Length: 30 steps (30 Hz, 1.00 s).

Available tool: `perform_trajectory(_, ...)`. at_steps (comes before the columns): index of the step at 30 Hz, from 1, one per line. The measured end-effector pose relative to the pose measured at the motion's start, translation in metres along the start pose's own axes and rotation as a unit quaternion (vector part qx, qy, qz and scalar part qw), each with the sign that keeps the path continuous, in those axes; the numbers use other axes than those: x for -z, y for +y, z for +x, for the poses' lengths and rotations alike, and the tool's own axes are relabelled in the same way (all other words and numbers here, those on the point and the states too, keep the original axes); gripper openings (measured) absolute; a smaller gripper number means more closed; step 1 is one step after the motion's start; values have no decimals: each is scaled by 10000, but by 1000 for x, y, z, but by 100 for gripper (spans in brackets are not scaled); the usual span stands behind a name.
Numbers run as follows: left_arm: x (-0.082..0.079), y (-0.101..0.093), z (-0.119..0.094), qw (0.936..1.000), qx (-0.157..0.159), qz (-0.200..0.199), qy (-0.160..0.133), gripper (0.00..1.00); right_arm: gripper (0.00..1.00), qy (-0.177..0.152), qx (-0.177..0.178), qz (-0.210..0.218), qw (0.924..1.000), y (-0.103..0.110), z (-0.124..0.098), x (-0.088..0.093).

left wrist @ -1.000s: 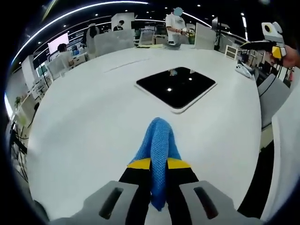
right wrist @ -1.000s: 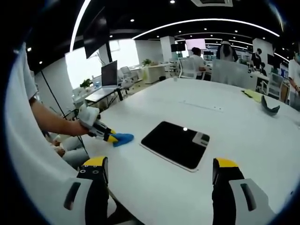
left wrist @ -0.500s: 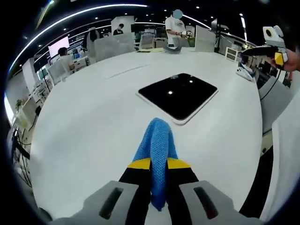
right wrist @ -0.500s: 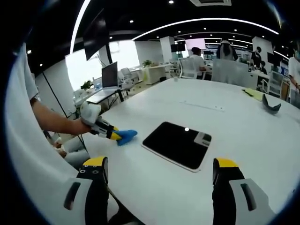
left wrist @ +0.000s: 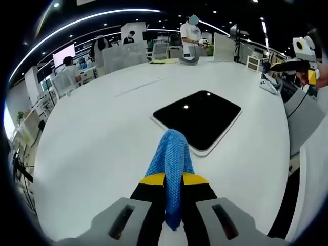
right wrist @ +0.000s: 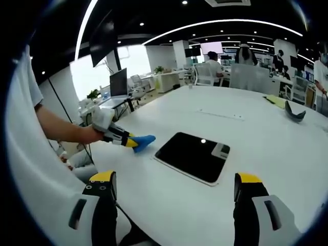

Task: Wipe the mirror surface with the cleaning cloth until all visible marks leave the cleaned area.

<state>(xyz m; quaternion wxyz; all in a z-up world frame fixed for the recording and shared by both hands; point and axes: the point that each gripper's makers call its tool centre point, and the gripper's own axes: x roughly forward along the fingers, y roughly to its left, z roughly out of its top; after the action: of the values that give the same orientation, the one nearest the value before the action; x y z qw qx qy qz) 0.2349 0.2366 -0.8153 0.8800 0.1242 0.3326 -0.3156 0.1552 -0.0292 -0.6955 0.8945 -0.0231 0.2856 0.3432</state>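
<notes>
A: What is lying under everything?

B: A wide white table (left wrist: 92, 154) is spreading across an open office, with ceiling light strips arching overhead and desks, monitors and chairs standing at the far side. A person in a white shirt (left wrist: 190, 35) is standing beyond the far edge.

A: And the mirror?

B: The mirror (left wrist: 199, 114), a dark rounded square with a pale rim, is lying flat on the table, reflecting small ceiling lights. In the right gripper view it (right wrist: 193, 156) is sitting between the two yellow-tipped jaws, which are standing wide apart with nothing between them.

A: Where is the cloth?

B: The blue cleaning cloth (left wrist: 171, 159) is being pinched in the left gripper (left wrist: 173, 179), jaws closed on it, its loose end hanging just near of the mirror's near edge. From the right gripper view, the cloth (right wrist: 143, 141) is hovering just left of the mirror, held out by a bare forearm (right wrist: 61, 128).

A: Anything else nearby?

B: A dark curved object (right wrist: 294, 112) is lying at the far right, too small to identify. The right gripper (left wrist: 301, 57) is showing at the far right, partly cut off. I cannot tell whether the cloth is touching the tabletop.
</notes>
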Motion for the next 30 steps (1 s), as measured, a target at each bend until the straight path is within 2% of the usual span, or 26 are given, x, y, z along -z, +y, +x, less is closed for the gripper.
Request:
perform_trajectory(15,-38,22,20,9996,-65,167,-227,8,97,86,-48,-18,10000,2,4,1)
perform_trajectory(30,-63,35,52,9995,-61,87,-294,8,99,280,-53,-112,9995,4,9,4)
